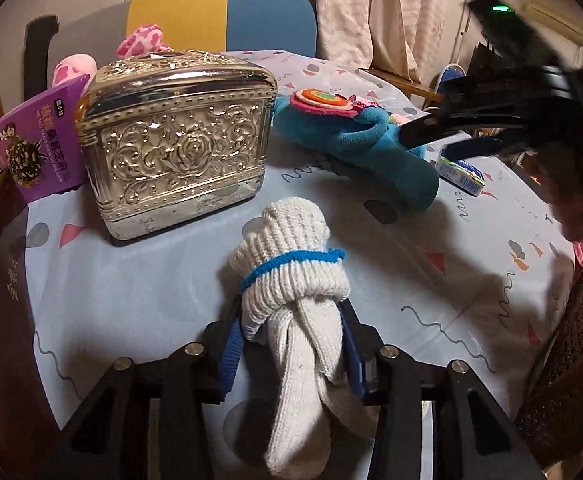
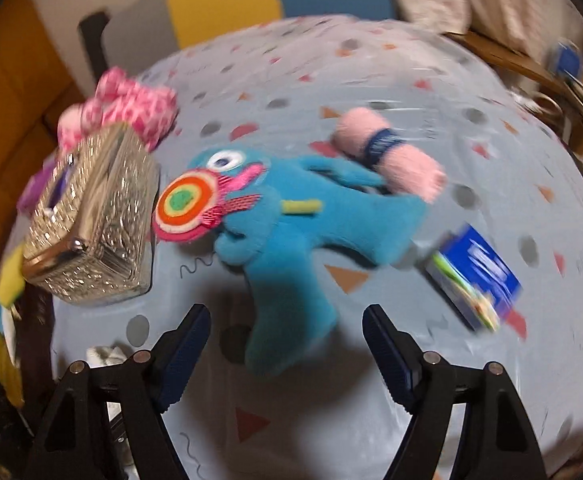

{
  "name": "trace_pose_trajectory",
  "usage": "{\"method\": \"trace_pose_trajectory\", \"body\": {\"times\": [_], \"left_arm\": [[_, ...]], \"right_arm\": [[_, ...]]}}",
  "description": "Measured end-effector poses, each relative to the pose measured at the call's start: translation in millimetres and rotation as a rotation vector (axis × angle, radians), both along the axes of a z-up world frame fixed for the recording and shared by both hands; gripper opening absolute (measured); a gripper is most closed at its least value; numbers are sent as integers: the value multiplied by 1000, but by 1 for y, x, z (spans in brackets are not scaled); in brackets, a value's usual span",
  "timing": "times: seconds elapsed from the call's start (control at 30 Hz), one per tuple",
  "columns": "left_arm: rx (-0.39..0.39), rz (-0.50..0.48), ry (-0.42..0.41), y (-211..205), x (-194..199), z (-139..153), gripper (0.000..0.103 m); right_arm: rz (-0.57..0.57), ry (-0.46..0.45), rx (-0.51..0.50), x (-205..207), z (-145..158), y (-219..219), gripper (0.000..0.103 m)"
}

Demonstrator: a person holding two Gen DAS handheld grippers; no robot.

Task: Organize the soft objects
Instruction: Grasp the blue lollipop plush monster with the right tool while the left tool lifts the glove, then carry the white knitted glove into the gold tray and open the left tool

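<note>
While gripped: one white glove (image 1: 291, 280).

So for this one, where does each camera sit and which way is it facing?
Left wrist: sits on the left tool, looking down across the patterned tablecloth; its fingers clamp a rolled white knitted glove; the right tool shows blurred.
Right wrist: sits on the right tool, angled down at the blue plush toy, fingers open.
Shared: plush toy, embossed silver metal box, tablecloth.
</note>
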State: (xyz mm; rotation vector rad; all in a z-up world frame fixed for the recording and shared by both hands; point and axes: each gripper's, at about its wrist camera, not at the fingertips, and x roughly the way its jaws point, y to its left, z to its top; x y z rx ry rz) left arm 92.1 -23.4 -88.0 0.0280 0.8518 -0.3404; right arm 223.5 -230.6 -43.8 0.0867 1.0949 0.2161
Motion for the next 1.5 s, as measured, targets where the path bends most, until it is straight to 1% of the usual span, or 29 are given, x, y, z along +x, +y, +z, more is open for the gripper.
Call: {"method": "trace_pose_trajectory", "body": {"times": [0.1,0.13,0.17,0.2,0.23,0.27,0.3,0.33,0.43,0.5,0.53,0.6,0.73,0.97,1.07,1.23,1.33,1.5], "left_arm": [[-17,7,3,4,-1,0,45],[-23,9,5,6,-1,0,45],[-26,10,6,6,-1,0,45],[-28,10,6,7,-2,0,45],[-27,9,5,8,-3,0,45],[-27,7,3,8,-3,0,45],[-26,6,2,7,-4,-1,45],[-28,5,1,7,-4,-1,45],[-39,10,-3,10,-5,-2,45],[-31,15,-7,8,-6,-3,45],[-28,14,-9,7,-7,-3,43],[-26,12,-6,6,-7,-3,42],[-18,13,5,6,-7,0,39],[-1,53,38,8,-10,13,38],[-8,65,10,10,-16,29,38],[-10,91,-59,14,-27,63,39],[-25,113,-96,21,-32,82,39],[-28,150,-124,34,-38,99,39]], "right_arm": [[56,44,-91,24,-14,22,80],[69,58,-115,31,-20,28,72],[81,76,-137,37,-28,34,55],[78,81,-166,41,-34,37,47],[75,81,-183,43,-40,40,41],[73,71,-174,43,-45,40,41],[68,38,-164,39,-46,39,41],[67,24,-156,37,-46,38,41],[77,2,-110,32,-48,29,43],[76,-17,-95,29,-50,26,44],[76,-22,-101,28,-50,26,44],[79,-34,-120,24,-49,29,46],[100,-65,-169,20,-47,36,46],[120,-85,-186,20,-45,33,45],[122,-97,-189,27,-49,39,45],[132,-116,-201,19,-46,36,44],[137,-130,-214,16,-45,36,44],[136,-136,-218,16,-45,37,44]]}}
